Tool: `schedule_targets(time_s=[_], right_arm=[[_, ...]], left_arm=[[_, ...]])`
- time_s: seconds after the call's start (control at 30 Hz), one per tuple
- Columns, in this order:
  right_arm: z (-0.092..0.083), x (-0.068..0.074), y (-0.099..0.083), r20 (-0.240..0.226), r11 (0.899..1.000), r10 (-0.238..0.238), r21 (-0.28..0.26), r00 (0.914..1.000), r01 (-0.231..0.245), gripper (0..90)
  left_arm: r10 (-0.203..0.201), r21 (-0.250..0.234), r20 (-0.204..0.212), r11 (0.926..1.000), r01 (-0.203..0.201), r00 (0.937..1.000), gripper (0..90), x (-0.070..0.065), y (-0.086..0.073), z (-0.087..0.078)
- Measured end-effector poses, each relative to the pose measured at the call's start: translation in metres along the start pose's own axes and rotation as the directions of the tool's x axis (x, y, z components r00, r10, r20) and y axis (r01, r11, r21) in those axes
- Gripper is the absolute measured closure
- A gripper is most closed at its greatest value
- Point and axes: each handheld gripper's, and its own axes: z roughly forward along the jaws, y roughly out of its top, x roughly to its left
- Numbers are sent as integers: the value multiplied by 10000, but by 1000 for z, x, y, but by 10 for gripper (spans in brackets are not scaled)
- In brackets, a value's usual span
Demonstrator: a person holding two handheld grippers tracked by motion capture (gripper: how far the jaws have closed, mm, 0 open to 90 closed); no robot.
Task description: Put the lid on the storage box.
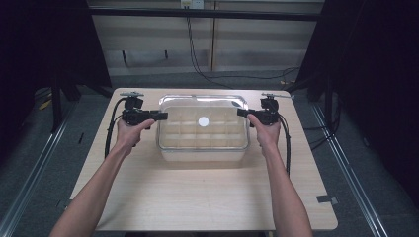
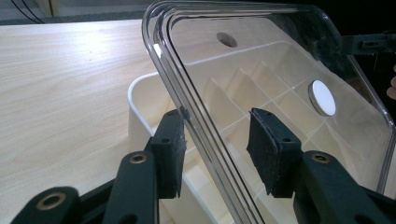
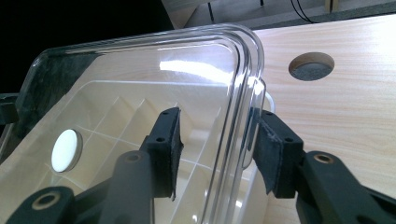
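A clear plastic lid [image 1: 202,100] with a white round disc [image 1: 203,121] at its middle lies over a cream box [image 1: 202,154] divided into several compartments, at the middle of the table. My left gripper [image 1: 163,116] is at the lid's left edge and my right gripper [image 1: 240,112] at its right edge. In the left gripper view the lid's rim [image 2: 187,107] runs between the open jaws of the left gripper [image 2: 217,130], close to one pad, above the box wall [image 2: 140,107]. In the right gripper view the lid's rim [image 3: 238,107] passes between the spread jaws of the right gripper [image 3: 217,126].
The light wooden table [image 1: 197,197] has bare room in front of the box and at both sides. A round hole [image 3: 311,66] is cut in the tabletop near the right gripper. Cables trail from both grippers along the table's sides.
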Motion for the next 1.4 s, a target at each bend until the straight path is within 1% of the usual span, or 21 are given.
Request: schedule_targets(time_s=[0.03,0.1,0.27,0.33,0.37,0.4,0.43,0.47,0.5,0.63,0.73,0.8,0.87,0.93,1.07,1.1,1.13,1.17,1.3,1.33,1.4], right_arm=[[1,1,0,53,10000,-7,30,10000,7,528],[3,1,-1,161,9999,-107,83,9998,105,515],[6,1,-3,366,9997,-150,200,9992,142,501],[9,2,-4,599,9992,-289,300,9978,272,488],[9,2,-4,599,9992,-289,300,9978,272,488],[9,2,-4,663,9991,-296,320,9974,276,484],[11,2,-5,853,9984,-396,425,9956,361,474],[11,2,-5,853,9984,-396,425,9956,361,474],[13,3,-7,1075,9977,-507,511,9929,454,470],[16,3,-9,1128,9981,-345,538,9930,286,470],[17,3,-9,1130,9980,-350,554,9930,289,470],[17,2,-9,1137,9979,-349,573,9929,285,469],[18,2,-10,1197,9976,-355,631,9922,281,461],[19,2,-12,1203,9974,-374,653,9920,297,449],[21,0,-15,1150,9976,-229,672,9931,153,437],[21,0,-16,1128,9982,-224,586,9934,159,437],[22,0,-17,1157,9982,-231,568,9930,166,436],[22,0,-16,1164,9983,-233,566,9929,167,435],[22,2,-16,1286,9980,-277,606,9913,201,430],[21,1,-16,1284,9979,-269,612,9914,191,428],[21,1,-17,1271,9981,-264,590,9915,190,426]], left_arm=[[29,91,-34,10000,-29,10000,555,1,-1,2],[-22,123,-50,9999,22,10000,546,1,-2,3],[-77,178,-33,9998,78,10000,536,4,-5,6],[-102,213,-27,9997,102,9999,534,5,-6,7],[-110,229,-44,9997,111,9999,534,6,-6,8],[-129,306,-100,9994,132,9999,531,6,-7,8],[-113,483,-225,9988,124,9997,526,7,-9,10],[-113,483,-225,9988,124,9997,526,7,-9,10],[-227,473,-153,9986,234,9996,527,9,-12,11],[-226,513,-101,9984,231,9997,526,10,-13,11],[-279,545,-77,9981,283,9996,521,11,-13,11],[-276,470,-78,9985,280,9996,517,11,-15,12],[-428,545,-9,9976,428,9991,507,12,-17,14],[-365,592,7,9976,364,9993,496,12,-18,14],[-429,650,41,9970,426,9991,487,13,-20,16],[-468,657,72,9968,462,9989,479,14,-20,17],[-575,631,49,9964,571,9983,477,14,-20,18],[-583,646,-46,9962,584,9983,477,13,-19,18],[-502,696,-178,9963,513,9986,466,10,-19,20],[-444,776,-108,9960,452,9990,456,10,-20,20],[-470,732,-97,9962,476,9988,452,10,-21,19]])
